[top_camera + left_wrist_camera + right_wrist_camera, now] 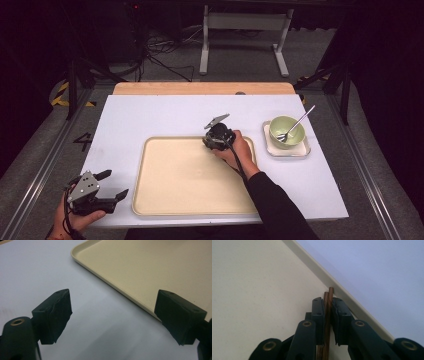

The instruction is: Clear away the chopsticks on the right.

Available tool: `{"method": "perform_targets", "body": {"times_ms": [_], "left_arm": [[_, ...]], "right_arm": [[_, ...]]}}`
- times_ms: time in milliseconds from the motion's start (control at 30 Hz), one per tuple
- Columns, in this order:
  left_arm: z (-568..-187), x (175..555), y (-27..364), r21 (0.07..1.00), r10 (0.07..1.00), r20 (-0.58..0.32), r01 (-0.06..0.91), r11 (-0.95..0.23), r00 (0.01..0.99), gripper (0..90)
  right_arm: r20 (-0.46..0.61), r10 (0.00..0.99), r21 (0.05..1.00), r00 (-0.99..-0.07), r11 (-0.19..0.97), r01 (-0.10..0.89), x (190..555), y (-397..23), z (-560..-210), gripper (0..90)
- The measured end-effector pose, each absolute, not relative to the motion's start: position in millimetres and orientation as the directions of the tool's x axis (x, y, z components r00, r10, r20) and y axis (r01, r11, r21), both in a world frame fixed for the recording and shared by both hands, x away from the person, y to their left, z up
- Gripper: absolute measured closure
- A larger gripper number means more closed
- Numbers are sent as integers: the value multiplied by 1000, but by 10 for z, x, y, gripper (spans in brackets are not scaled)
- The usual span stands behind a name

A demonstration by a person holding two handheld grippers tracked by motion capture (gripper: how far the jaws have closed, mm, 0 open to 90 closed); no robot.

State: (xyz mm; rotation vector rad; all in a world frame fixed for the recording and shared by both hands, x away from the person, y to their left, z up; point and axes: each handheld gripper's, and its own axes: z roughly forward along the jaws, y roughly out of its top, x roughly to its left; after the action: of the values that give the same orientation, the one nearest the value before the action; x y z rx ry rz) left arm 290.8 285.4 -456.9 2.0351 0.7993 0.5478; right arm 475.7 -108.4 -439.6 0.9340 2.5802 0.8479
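Right gripper (pixel 328 315) fingers grip wooden chopsticks (pixel 327 315) over tray (pixel 165 200); left gripper (pixel 112 317) fingers open above white table (pixel 150 115)

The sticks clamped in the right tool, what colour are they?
Dark reddish-brown wood sticks, best seen in the right gripper view.

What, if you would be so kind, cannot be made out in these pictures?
- Brown sticks, right gripper view: clamped between the jaws of the right gripper; their lower part is cut off by the bottom edge, so their length and whether they are chopsticks stay unknown.
- The same sticks, high view: hidden under the right gripper and the hand.
- Bowl, high view: contents too small to tell beside the spoon.
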Motion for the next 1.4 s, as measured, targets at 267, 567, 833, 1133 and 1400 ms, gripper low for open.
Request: {"method": "perform_targets", "body": {"times_ms": [267,567,833,1133,1400], "left_arm": [[-4577,2904,2854,833,713,84,343,-433,696,153],[-4579,2904,2843,833,711,81,344,-433,698,151],[-4580,2905,2840,832,719,83,349,-431,690,151],[-4588,2909,2824,825,720,84,357,-438,689,150],[-4584,2903,2830,832,725,84,352,-428,683,150]], "right_arm": [[-108,703,590,-703,615,523,4670,-1414,-4378,813],[-126,747,597,-653,583,551,4592,-1769,-4378,781],[-142,783,612,-606,550,567,4539,-2067,-4383,751],[-156,790,643,-593,537,546,4489,-2184,-4414,687],[-166,788,674,-593,530,515,4448,-2220,-4426,615]]}}
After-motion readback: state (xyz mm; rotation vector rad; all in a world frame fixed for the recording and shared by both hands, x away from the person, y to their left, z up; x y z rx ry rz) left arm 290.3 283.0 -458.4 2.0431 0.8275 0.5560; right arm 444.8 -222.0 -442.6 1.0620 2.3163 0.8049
